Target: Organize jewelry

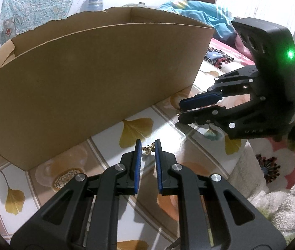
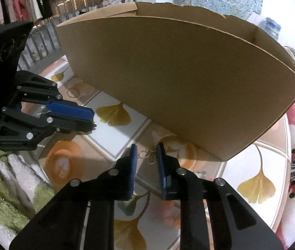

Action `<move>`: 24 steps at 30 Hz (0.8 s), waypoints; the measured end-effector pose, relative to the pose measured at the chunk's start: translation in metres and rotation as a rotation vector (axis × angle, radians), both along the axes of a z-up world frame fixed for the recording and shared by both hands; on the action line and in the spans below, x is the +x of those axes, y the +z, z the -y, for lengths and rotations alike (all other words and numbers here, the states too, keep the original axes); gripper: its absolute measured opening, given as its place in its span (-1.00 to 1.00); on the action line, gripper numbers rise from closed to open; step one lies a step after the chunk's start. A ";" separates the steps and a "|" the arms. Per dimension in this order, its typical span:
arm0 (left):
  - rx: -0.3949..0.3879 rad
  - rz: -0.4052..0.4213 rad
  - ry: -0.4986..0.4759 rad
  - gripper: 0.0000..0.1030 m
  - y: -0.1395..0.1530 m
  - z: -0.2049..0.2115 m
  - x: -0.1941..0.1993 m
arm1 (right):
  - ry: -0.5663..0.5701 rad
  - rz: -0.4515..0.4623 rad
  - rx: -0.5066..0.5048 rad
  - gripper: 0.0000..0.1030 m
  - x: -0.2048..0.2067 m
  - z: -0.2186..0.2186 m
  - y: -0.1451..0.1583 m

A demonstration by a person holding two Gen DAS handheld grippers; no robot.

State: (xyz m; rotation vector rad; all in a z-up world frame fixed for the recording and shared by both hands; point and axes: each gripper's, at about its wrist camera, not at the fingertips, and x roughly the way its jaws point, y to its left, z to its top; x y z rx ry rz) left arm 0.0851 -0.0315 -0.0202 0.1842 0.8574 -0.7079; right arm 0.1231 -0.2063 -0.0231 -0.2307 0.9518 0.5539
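glossy ginkgo-leaf tabletop [image 1: 110, 137] bears a plain cardboard box [image 1: 97, 79], tiny butterfly charm [image 1: 149, 148].

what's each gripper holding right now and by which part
Left gripper: butterfly charm, pinched across its wings. Right gripper: jaws straddle a gold wire earring on the table; a grip cannot be told.

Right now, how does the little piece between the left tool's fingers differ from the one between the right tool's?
The butterfly charm at the left tool is a compact winged shape; the looped wire piece at the right tool is open curls. Both are small, gold-coloured and near the cardboard box.
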 end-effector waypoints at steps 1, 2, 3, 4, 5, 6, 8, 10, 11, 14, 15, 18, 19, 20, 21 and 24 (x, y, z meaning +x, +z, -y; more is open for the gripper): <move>0.001 0.000 0.000 -0.77 0.000 0.000 0.000 | -0.005 0.000 0.002 -0.65 0.000 0.000 0.000; 0.000 0.001 0.000 -0.77 0.000 0.000 0.000 | -0.007 0.001 0.005 -0.68 -0.001 0.000 0.000; 0.000 0.002 0.000 -0.77 0.000 0.000 0.000 | -0.012 0.002 0.010 -0.68 -0.003 -0.001 0.000; 0.000 0.003 0.001 -0.77 0.000 0.000 0.000 | -0.018 0.003 0.014 -0.68 -0.003 -0.001 0.000; 0.001 0.005 0.001 -0.77 0.001 -0.001 0.000 | -0.022 0.004 0.018 -0.68 -0.004 0.000 0.000; 0.003 0.006 0.001 -0.77 0.001 0.000 0.000 | -0.026 0.005 0.020 -0.68 -0.004 0.000 0.001; 0.006 0.007 0.003 -0.77 0.001 0.001 0.000 | -0.033 0.006 0.028 -0.68 -0.005 0.001 0.000; 0.006 0.007 0.004 -0.77 0.001 0.002 0.000 | -0.035 0.007 0.036 -0.94 -0.006 0.002 0.001; 0.006 0.008 0.005 -0.77 0.001 0.002 0.001 | -0.038 -0.003 0.042 -0.94 -0.007 0.006 0.001; 0.006 0.012 0.004 -0.77 0.002 0.003 0.000 | -0.046 0.001 0.048 -0.94 -0.010 0.009 0.003; 0.007 0.012 0.003 -0.77 0.002 0.003 0.000 | -0.045 0.004 0.051 -0.94 -0.012 0.008 0.004; 0.011 0.013 0.001 -0.77 0.002 0.003 -0.001 | -0.041 0.027 0.043 -0.89 -0.016 0.008 0.009; 0.012 0.013 0.001 -0.77 0.002 0.003 -0.002 | -0.035 0.031 0.036 -0.80 -0.017 0.008 0.010; 0.011 0.012 0.002 -0.77 0.002 0.003 -0.002 | -0.032 0.032 0.028 -0.73 -0.016 0.008 0.010; 0.011 0.012 0.003 -0.77 0.002 0.002 -0.002 | -0.033 0.035 0.015 -0.56 -0.015 0.007 0.010; 0.009 0.013 0.003 -0.77 0.003 0.001 -0.002 | -0.018 0.034 -0.007 -0.46 -0.011 0.009 0.008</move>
